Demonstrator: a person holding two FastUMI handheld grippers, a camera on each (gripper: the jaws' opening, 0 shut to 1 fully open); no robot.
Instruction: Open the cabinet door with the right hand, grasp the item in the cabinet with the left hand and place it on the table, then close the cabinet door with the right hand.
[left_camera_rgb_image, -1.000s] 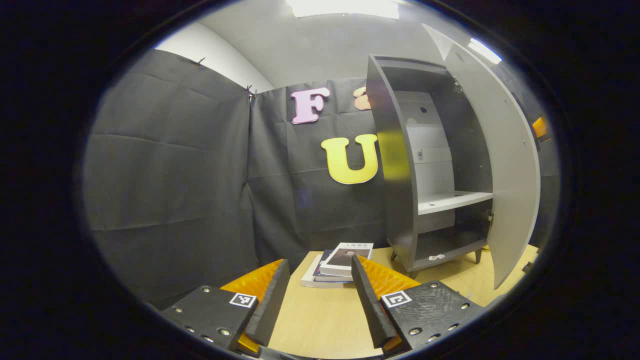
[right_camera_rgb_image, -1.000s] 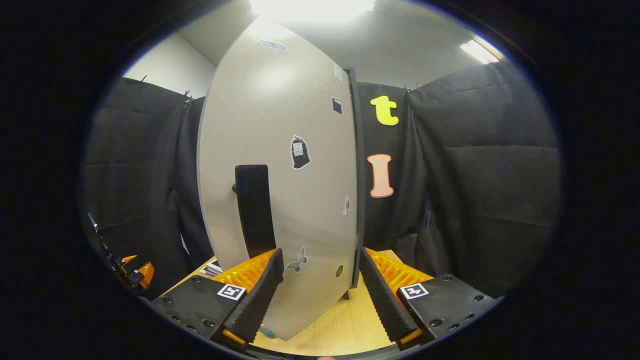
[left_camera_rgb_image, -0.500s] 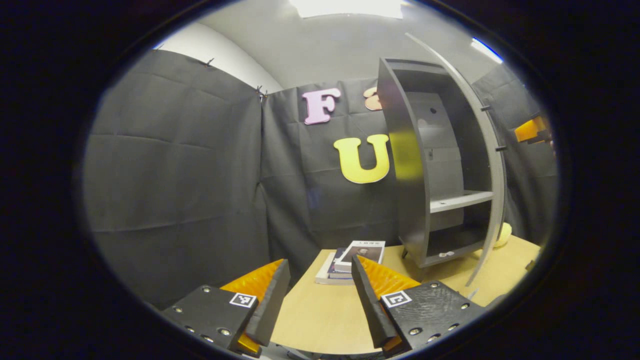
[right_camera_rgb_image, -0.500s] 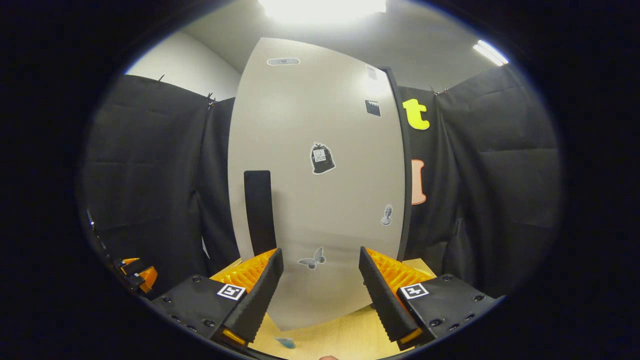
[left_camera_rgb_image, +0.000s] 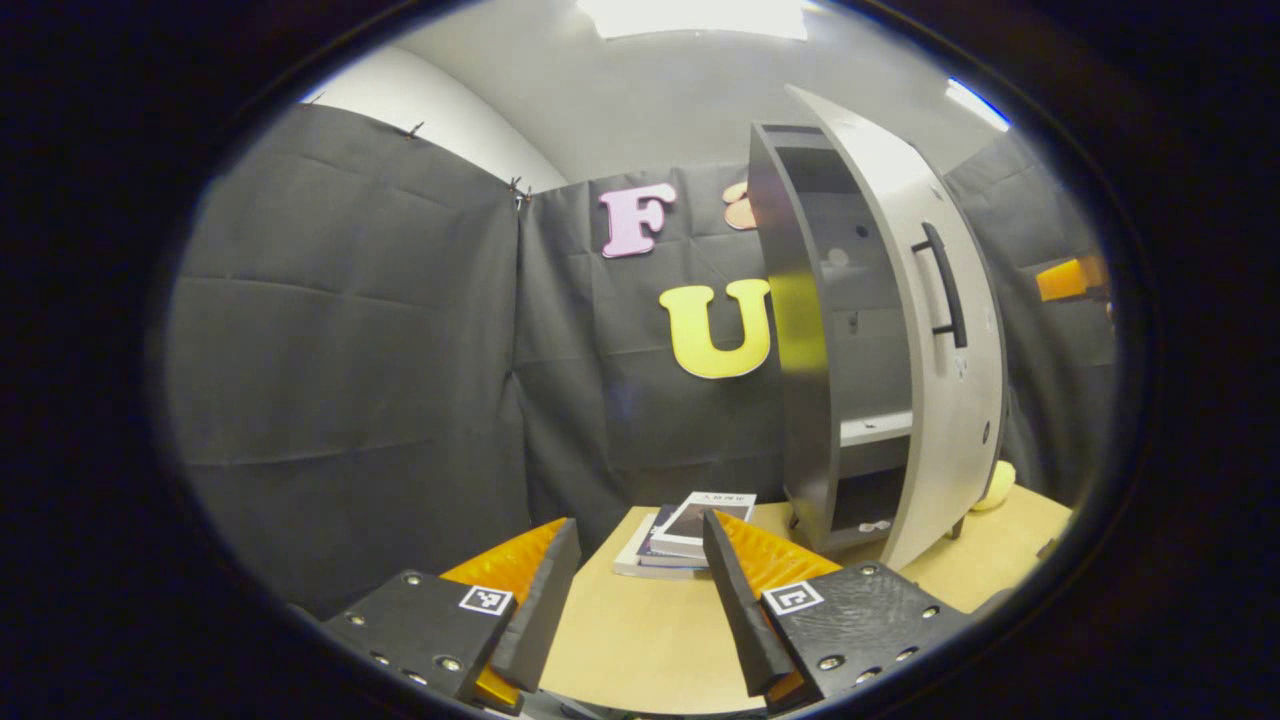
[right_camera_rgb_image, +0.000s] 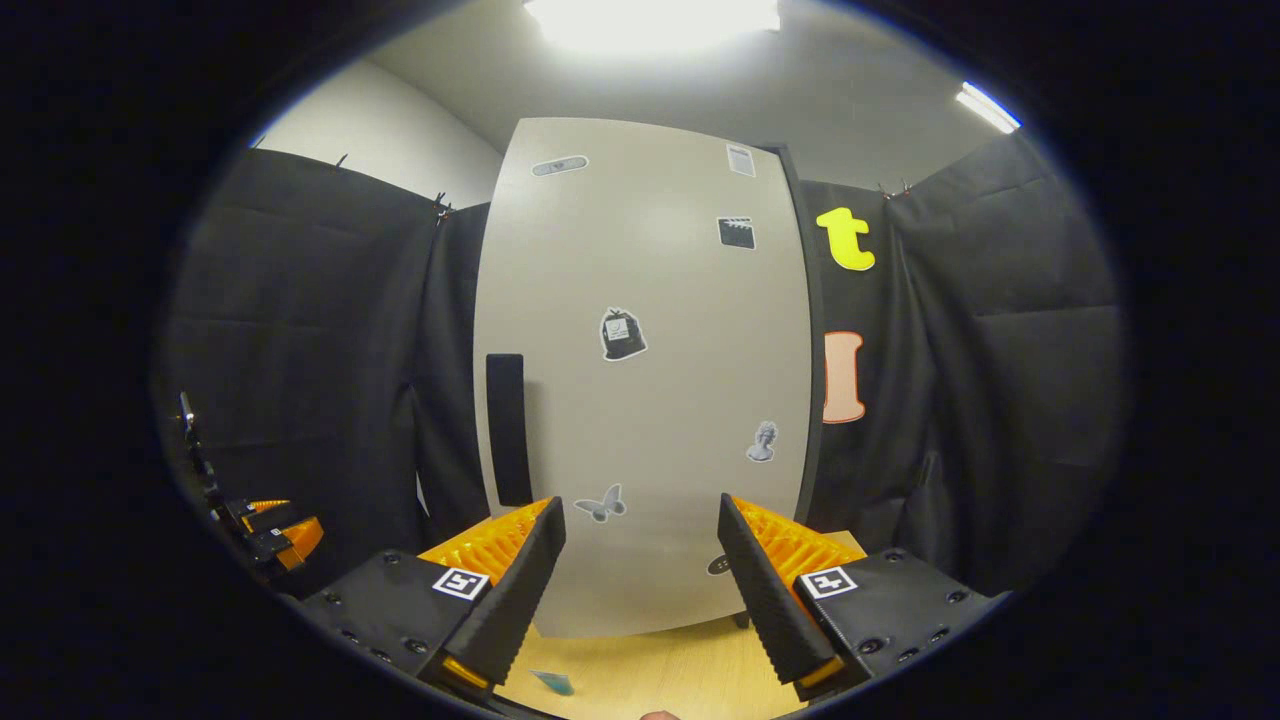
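Observation:
The dark grey cabinet stands on the wooden table at the right of the left gripper view. Its pale door is partly swung over the opening, black handle outward. A white shelf and a small white thing on the bottom board show in the gap. A stack of books lies on the table left of the cabinet. My left gripper is open and holds nothing. In the right gripper view the door with stickers faces me, handle at its left. My right gripper is open before it.
A yellow rounded object lies on the table behind the door. The right gripper shows far right in the left gripper view, the left gripper far left in the right gripper view. A small teal scrap lies on the table.
The cabinet door has swung from wide open to partly shut. The right gripper has followed it, staying open. The left gripper has stayed open above the table's near part.

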